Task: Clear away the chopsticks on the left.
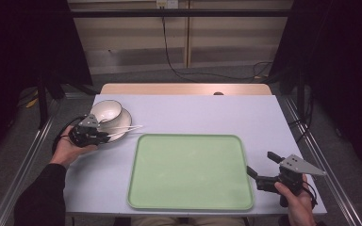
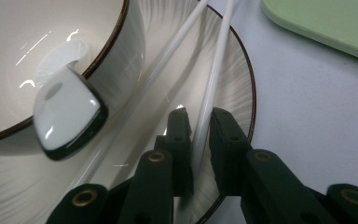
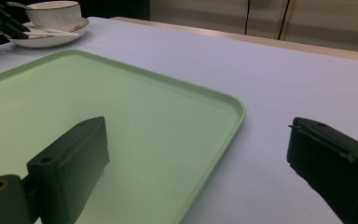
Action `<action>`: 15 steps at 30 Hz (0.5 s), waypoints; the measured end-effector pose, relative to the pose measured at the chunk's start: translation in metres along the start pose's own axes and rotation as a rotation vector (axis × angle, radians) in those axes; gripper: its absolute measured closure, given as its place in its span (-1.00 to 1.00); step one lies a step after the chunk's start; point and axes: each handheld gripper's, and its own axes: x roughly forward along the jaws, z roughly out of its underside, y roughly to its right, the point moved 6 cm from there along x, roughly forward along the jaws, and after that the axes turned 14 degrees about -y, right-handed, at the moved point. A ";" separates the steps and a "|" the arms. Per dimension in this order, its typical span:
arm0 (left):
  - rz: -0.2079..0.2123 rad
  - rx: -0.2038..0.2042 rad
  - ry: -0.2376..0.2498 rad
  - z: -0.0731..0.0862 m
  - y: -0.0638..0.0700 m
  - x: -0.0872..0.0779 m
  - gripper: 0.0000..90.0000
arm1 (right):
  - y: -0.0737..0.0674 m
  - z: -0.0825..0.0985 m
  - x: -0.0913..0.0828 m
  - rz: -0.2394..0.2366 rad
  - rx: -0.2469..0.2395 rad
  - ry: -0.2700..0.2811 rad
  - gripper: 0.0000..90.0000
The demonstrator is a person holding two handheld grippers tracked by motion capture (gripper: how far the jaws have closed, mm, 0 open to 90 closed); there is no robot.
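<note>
The bowl [image 1: 106,110] is showing cream white with a thin dark brown rim line. The plate [image 2: 235,84] under it is showing the same white with fine radial ribs and a brown edge. The chopsticks [image 2: 209,88] are glossy white. The spoon [image 2: 65,112] is white with a dark border. The tray [image 1: 188,172] is pale green, and the table [image 1: 207,113] is light lavender grey.
</note>
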 end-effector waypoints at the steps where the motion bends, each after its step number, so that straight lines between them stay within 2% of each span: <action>1: 0.005 -0.004 0.004 -0.001 0.001 0.000 0.81 | 0.000 0.000 0.000 0.001 0.001 -0.001 -0.88; 6: 0.026 0.011 0.000 -0.002 0.002 0.000 0.89 | 0.001 0.000 0.000 0.004 0.005 0.002 -0.89; 8: 0.031 0.002 -0.001 -0.002 0.003 0.000 0.89 | 0.001 0.000 0.000 0.005 0.009 0.001 -0.89; 9: 0.023 -0.013 0.019 -0.002 0.003 0.001 0.89 | 0.002 0.000 0.000 0.007 0.013 0.002 -0.89; 14: 0.032 -0.033 0.008 -0.002 0.002 -0.001 0.89 | 0.002 0.000 0.000 0.005 0.011 0.001 -0.89; 15: 0.042 -0.065 0.016 -0.002 0.002 -0.002 0.89 | 0.002 0.000 0.000 0.007 0.014 0.003 -0.89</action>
